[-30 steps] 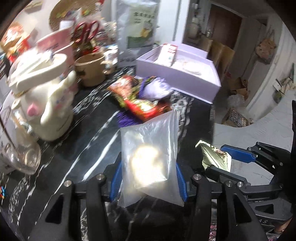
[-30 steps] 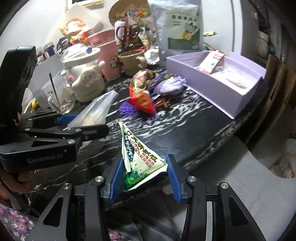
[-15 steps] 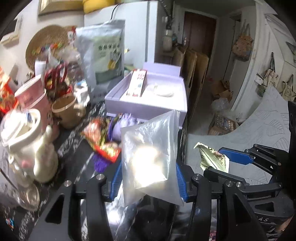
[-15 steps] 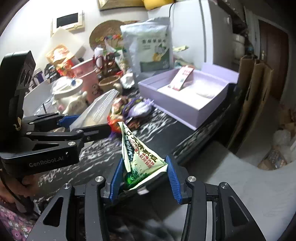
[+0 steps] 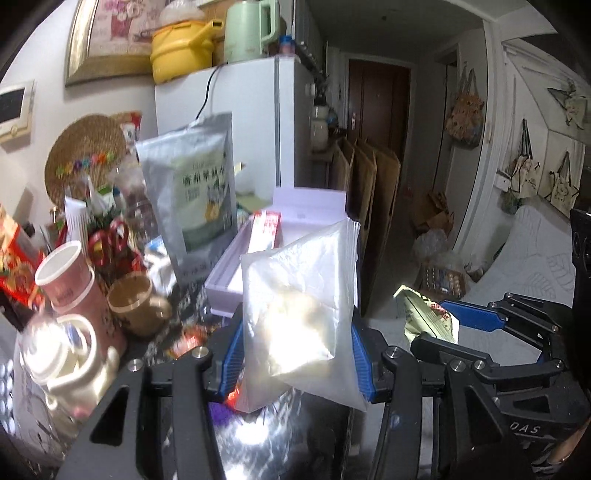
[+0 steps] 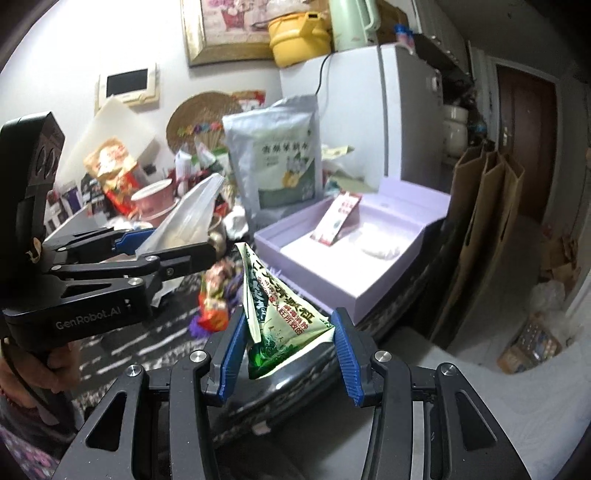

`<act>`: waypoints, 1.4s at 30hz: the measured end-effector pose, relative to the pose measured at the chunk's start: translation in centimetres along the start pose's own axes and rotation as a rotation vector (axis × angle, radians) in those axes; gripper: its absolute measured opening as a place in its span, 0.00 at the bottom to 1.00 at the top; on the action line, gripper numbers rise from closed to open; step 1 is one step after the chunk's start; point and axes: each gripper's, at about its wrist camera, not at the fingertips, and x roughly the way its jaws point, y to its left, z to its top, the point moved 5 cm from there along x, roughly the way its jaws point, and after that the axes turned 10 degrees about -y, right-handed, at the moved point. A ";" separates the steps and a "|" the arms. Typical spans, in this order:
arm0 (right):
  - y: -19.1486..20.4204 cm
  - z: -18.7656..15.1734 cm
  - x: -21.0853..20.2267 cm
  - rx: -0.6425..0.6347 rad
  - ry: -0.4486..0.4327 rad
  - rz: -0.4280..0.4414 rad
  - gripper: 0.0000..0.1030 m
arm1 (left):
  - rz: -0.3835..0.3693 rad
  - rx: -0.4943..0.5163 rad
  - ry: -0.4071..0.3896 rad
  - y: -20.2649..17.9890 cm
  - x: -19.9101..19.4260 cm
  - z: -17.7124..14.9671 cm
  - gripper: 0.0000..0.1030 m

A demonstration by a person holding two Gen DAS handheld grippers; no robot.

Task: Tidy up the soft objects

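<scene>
White fridge (image 5: 258, 122) with yellow plastic pot (image 5: 181, 44) and pale green kettle (image 5: 251, 26) on top; round woven straw mat (image 6: 203, 114) on wall; brown door (image 5: 376, 107).

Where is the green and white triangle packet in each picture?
Left wrist view: the green and white foil triangle packet sits low right, clamped in the right gripper.
Right wrist view: bottom centre, between the blue jaws.
Shared landmark: the open lilac cardboard box.

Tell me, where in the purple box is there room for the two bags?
The purple box has bare floor at its near left, in front of the red-and-white packet, and along its back wall. The dark table left of it is crowded with snack packets.
</scene>
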 end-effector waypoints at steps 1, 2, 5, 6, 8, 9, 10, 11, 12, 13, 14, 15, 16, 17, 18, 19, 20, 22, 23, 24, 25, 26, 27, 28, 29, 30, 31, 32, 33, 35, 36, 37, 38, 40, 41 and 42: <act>-0.2 0.4 0.0 -0.003 -0.009 -0.004 0.44 | 0.001 0.004 -0.011 0.1 0.1 0.5 0.48; -0.5 1.0 0.1 -0.008 -0.022 -0.011 0.44 | 0.002 0.009 -0.022 0.1 0.2 1.1 0.48; -1.1 2.2 0.3 -0.013 -0.047 -0.029 0.44 | 0.003 0.031 -0.055 0.1 0.6 2.6 0.48; -1.4 2.7 0.4 -0.012 -0.058 -0.034 0.44 | 0.002 0.035 -0.062 0.1 0.9 3.1 0.48; -2.0 3.6 0.7 -0.011 -0.074 -0.032 0.44 | -0.002 0.037 -0.077 0.3 1.5 4.2 0.48; -2.2 4.1 0.9 -0.010 -0.079 -0.035 0.44 | -0.001 0.038 -0.083 0.4 1.6 4.5 0.48; -2.5 4.5 1.1 -0.012 -0.085 -0.036 0.44 | 0.003 0.043 -0.090 0.5 1.9 5.1 0.48; -2.7 4.9 1.3 -0.015 -0.089 -0.037 0.44 | 0.007 0.047 -0.101 0.7 2.3 5.7 0.48; -3.0 5.5 1.7 -0.019 -0.096 -0.042 0.44 | 0.008 0.051 -0.106 0.7 2.5 6.1 0.48; -3.3 5.9 2.0 -0.020 -0.101 -0.045 0.44 | 0.012 0.057 -0.112 0.8 2.9 6.6 0.48; -3.5 6.2 2.2 -0.022 -0.105 -0.046 0.44 | 0.017 0.063 -0.120 0.9 3.4 7.2 0.48; -3.8 6.7 2.6 -0.024 -0.109 -0.047 0.44 | 0.018 0.067 -0.124 0.9 3.7 7.5 0.48; -4.1 7.1 2.8 -0.027 -0.113 -0.049 0.44 | 0.019 0.072 -0.129 1.0 4.2 8.0 0.48; -4.3 7.6 3.2 -0.032 -0.118 -0.051 0.44 | 0.018 0.076 -0.133 1.1 4.6 8.5 0.48; -4.7 8.1 3.6 -0.038 -0.123 -0.056 0.44 | 0.019 0.079 -0.137 1.2 5.0 8.9 0.48; -5.0 8.7 4.0 -0.041 -0.129 -0.060 0.44 | 0.019 0.081 -0.141 1.4 5.5 9.3 0.48; -5.2 9.1 4.3 -0.043 -0.133 -0.060 0.44 | 0.020 0.080 -0.146 1.6 6.2 9.9 0.48; -5.8 9.8 4.9 -0.045 -0.140 -0.064 0.44 | 0.018 0.079 -0.151 1.8 7.1 10.6 0.48; -6.0 10.1 5.0 -0.047 -0.143 -0.066 0.44 | 0.017 0.079 -0.153 1.8 7.6 11.0 0.48; -6.3 10.6 5.4 -0.050 -0.149 -0.071 0.44 | 0.017 0.080 -0.155 1.9 8.1 11.4 0.48; -6.5 11.0 5.7 -0.052 -0.152 -0.076 0.44 | 0.017 0.081 -0.157 2.0 8.7 11.8 0.48; -6.9 11.4 6.1 -0.056 -0.153 -0.081 0.44 | 0.018 0.084 -0.157 2.1 9.4 12.1 0.48; -7.2 11.8 6.5 -0.059 -0.154 -0.084 0.44 | 0.018 0.086 -0.155 2.1 9.9 12.4 0.48; -7.4 12.1 6.8 -0.060 -0.153 -0.087 0.44 | 0.016 0.086 -0.151 2.2 10.5 12.6 0.48; -7.7 12.4 7.2 -0.065 -0.153 -0.090 0.44 | 0.017 0.087 -0.146 2.3 11.2 12.9 0.48; -8.0 12.8 7.7 -0.072 -0.153 -0.091 0.44 | 0.021 0.091 -0.141 2.5 11.9 13.1 0.48; -8.3 13.1 8.1 -0.076 -0.151 -0.093 0.44 | 0.028 0.095 -0.136 2.6 12.7 13.3 0.48; -8.7 13.6 8.7 -0.077 -0.149 -0.098 0.44 | 0.030 0.098 -0.131 2.7 13.4 13.4 0.48; -8.9 13.9 9.2 -0.077 -0.146 -0.097 0.44 | 0.032 0.098 -0.124 2.8 14.0 13.5 0.48; -9.4 14.4 10.4 -0.070 -0.136 -0.097 0.44 | 0.032 0.095 -0.106 3.1 15.5 13.5 0.48; -9.6 14.5 10.8 -0.069 -0.131 -0.096 0.44 | 0.034 0.095 -0.097 3.1 16.2 13.5 0.48; -9.8 14.6 11.3 -0.067 -0.127 -0.097 0.44 | 0.035 0.092 -0.088 3.2 17.1 13.4 0.48; -10.1 14.7 12.0 -0.061 -0.117 -0.101 0.44 | 0.035 0.094 -0.077 3.2 17.8 13.3 0.48; -10.6 14.6 13.1 -0.052 -0.101 -0.097 0.44 | 0.033 0.095 -0.048 3.1 19.3 13.0 0.48; -10.8 14.5 13.5 -0.045 -0.094 -0.095 0.44 | 0.028 0.098 -0.026 3.0 20.2 12.7 0.48; -11.1 14.4 14.0 -0.038 -0.086 -0.097 0.44 | 0.026 0.101 -0.016 2.9 20.7 12.5 0.48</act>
